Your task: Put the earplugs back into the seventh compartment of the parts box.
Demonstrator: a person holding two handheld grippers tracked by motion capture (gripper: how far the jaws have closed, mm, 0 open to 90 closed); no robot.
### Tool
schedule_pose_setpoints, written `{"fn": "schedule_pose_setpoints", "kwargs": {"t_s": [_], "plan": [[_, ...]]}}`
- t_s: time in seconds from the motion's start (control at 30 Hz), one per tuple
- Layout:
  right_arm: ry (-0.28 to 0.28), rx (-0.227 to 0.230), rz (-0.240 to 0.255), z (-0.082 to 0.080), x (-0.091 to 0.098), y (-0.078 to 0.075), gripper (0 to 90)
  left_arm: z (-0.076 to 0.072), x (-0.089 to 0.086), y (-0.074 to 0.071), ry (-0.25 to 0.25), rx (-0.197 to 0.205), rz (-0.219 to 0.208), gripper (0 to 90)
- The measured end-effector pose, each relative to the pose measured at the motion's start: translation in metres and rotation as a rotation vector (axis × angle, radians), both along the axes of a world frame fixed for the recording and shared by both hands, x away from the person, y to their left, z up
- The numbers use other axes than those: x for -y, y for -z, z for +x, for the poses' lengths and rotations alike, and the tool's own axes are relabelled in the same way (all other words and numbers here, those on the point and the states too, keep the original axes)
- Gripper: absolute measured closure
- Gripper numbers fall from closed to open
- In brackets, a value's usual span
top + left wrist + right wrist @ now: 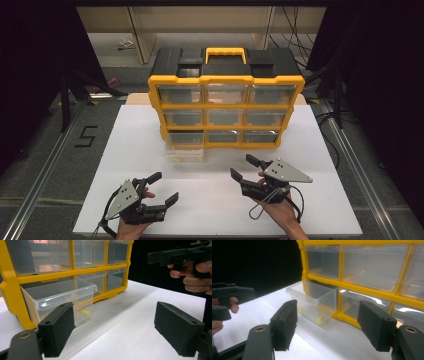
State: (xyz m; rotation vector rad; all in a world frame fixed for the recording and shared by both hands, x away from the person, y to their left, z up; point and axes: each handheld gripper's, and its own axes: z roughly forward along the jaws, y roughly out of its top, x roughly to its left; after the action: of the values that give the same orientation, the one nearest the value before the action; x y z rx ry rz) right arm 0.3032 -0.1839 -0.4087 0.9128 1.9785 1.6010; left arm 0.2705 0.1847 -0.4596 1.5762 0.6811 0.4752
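High view puts both tongs nearest, low over the white bench [215, 200]. The left tongs [167, 189] are spread wide with nothing between them. The right tongs [245, 167] are spread wide too, and also hold nothing. Both stand well apart from the clear drawer [186, 145], which is pulled out of the bottom left slot of the yellow box of drawers [226, 80] farther back.

Left gripper view looks past its own wide black tongs [125, 332] to that clear drawer [62, 297]. It shows a small yellow thing [85, 312] inside the drawer, which is too small to see from high up.

Right gripper view shows two small yellow bits [320, 319] low in the drawer [314, 301], beyond its own wide tongs [329, 325].
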Motion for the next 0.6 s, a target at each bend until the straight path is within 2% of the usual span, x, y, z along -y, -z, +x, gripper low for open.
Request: {"fn": "schedule_pose_setpoints", "kwargs": {"t_s": [0.1, 0.33, 0.47, 0.6], "plan": [[0.007, -0.006, 0.015, -0.003, 0.006, 0.005, 33.0, 0.0, -0.001, 0.0, -0.002, -0.002, -0.005, 16.5], [0.026, -0.009, 0.012, -0.007, 0.016, 0.013, 32.3, 0.0, 0.0, 0.0, 0.003, -0.001, 0.002, 16.4], [0.034, 0.01, 0.004, -0.011, 0.018, 0.015, 31.5, 0.0, 0.0, 0.0, 0.004, -0.003, 0.002, 16.5], [0.046, 0.006, 0.011, -0.013, 0.023, 0.017, 31.5, 0.0, 0.0, 0.0, 0.006, -0.003, 0.003, 16.4]]}}
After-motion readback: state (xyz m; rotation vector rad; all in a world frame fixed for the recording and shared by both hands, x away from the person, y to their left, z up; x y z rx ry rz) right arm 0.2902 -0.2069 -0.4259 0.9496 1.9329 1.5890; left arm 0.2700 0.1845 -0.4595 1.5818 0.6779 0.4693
